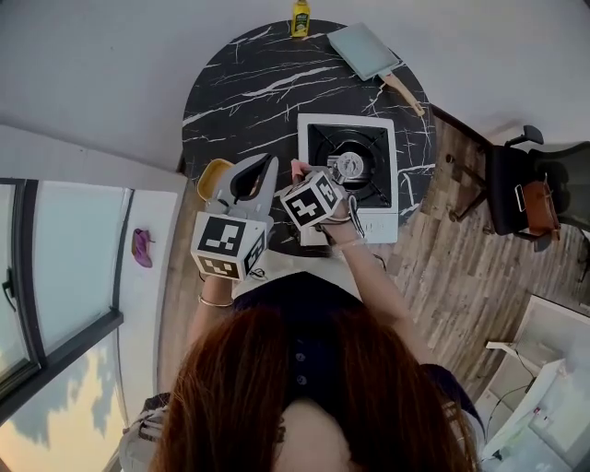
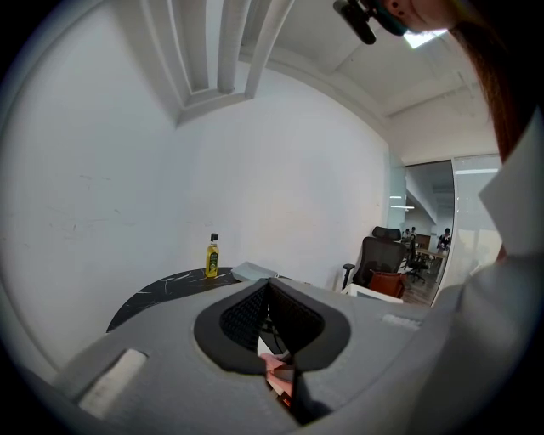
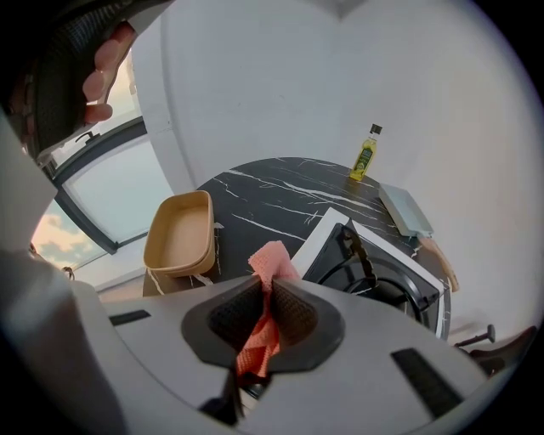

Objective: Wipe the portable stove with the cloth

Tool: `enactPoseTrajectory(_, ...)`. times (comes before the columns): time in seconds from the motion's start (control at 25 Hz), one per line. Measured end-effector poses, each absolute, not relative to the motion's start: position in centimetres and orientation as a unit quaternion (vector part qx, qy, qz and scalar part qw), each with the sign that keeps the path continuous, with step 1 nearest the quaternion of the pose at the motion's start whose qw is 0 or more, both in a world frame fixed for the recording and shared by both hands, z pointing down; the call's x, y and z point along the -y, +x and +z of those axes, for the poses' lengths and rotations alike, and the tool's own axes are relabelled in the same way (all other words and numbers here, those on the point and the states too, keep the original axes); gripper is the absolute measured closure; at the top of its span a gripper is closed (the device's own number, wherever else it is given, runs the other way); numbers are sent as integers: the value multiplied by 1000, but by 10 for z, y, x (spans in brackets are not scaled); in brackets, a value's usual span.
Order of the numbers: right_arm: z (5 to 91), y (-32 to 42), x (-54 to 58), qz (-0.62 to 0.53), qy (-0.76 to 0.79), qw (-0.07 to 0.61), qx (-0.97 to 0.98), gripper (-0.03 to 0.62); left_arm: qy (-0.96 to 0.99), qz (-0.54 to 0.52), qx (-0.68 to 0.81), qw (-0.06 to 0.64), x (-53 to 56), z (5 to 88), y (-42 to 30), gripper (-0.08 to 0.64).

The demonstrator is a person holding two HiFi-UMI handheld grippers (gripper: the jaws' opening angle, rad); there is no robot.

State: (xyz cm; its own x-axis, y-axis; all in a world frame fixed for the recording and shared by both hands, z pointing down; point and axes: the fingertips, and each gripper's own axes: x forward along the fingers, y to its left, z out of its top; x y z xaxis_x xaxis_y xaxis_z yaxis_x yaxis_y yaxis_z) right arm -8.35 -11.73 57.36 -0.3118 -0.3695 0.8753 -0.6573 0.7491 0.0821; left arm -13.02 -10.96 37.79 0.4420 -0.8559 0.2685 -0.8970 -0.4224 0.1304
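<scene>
Starting well left of the portable stove (image 1: 348, 164), the head view shows us a tan tray (image 1: 213, 172) at the rim of the round black marble table (image 1: 240, 83). It is half covered by the left gripper (image 2: 270, 287), which hangs above the table just left of the stove. Only the left gripper view tells us how that gripper stands. Its jaws meet at the tips, with a sliver of pink low in the gap that we cannot identify. It faces the white wall beyond the stove, and its grey body covers most of the table in that view. Next, at the stove's near left corner, comes the right gripper (image 3: 266, 287), whose marker cube covers its jaws from the head view. In the right gripper view we see them closed on the cloth (image 3: 270, 259), a pink waffle-weave piece that sticks up past the tips and hangs down behind them, raised above the table. That view also shows the stove's white rim and black burner grate just right of the cloth. Beyond the stove, a yellow bottle (image 1: 300, 18) stands at the table's far edge. Beyond the stove's far right corner lies a grey-blue square pan (image 1: 364, 48) with a wooden handle. Well right of the stove, off the table, stands a black office chair (image 1: 516, 184), which the left gripper view also catches.
</scene>
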Motion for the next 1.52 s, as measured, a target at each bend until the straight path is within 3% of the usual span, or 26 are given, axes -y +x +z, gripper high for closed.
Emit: enactPoseTrajectory(1.52, 578, -97, 191, 138, 306, 485, 807, 558, 821, 86, 542, 156, 140, 398, -133, 548)
